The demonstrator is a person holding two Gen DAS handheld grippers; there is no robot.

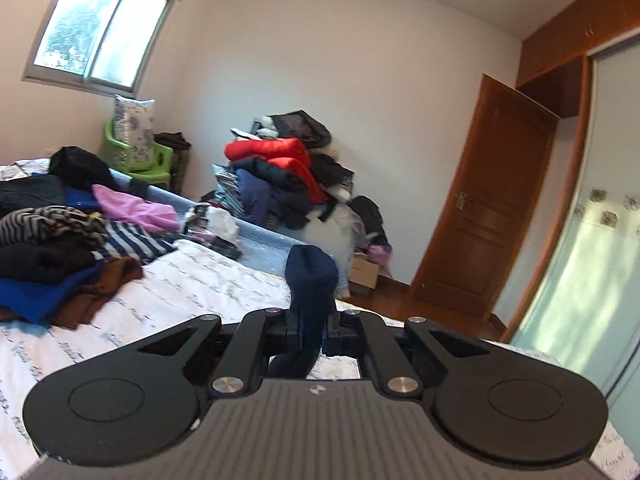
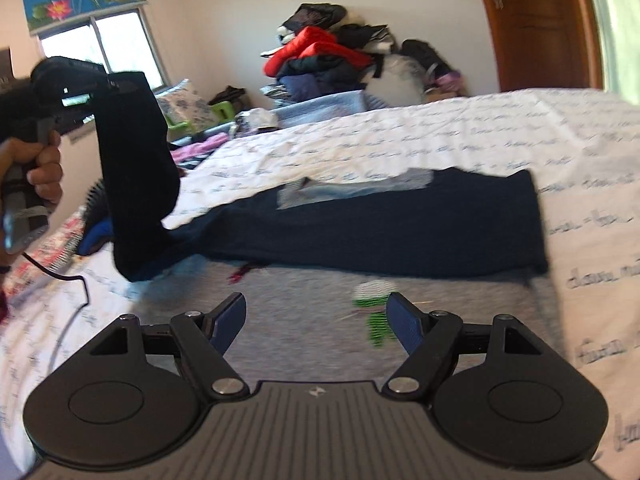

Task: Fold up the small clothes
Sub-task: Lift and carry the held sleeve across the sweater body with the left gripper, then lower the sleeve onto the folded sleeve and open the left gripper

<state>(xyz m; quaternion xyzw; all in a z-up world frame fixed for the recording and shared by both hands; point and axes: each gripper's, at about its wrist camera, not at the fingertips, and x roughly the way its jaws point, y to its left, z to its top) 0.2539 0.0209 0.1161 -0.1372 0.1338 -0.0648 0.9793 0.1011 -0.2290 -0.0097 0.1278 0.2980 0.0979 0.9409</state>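
Navy garment (image 1: 310,276) pinched in left gripper (image 1: 308,330) — right gripper (image 2: 316,316) spread, empty.

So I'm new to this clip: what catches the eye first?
The left claw, shut on a navy sleeve, lifts it off the bed. The rest of the navy garment lies flat ahead of the open right claw. A red jacket tops the heap by the far wall.

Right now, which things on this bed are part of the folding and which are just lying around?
In the job:
navy garment with its sleeve lifted
left hand-held gripper clamped on the sleeve
right hand-held gripper, open

Lying about:
clothes heap
red jacket pile
green chair
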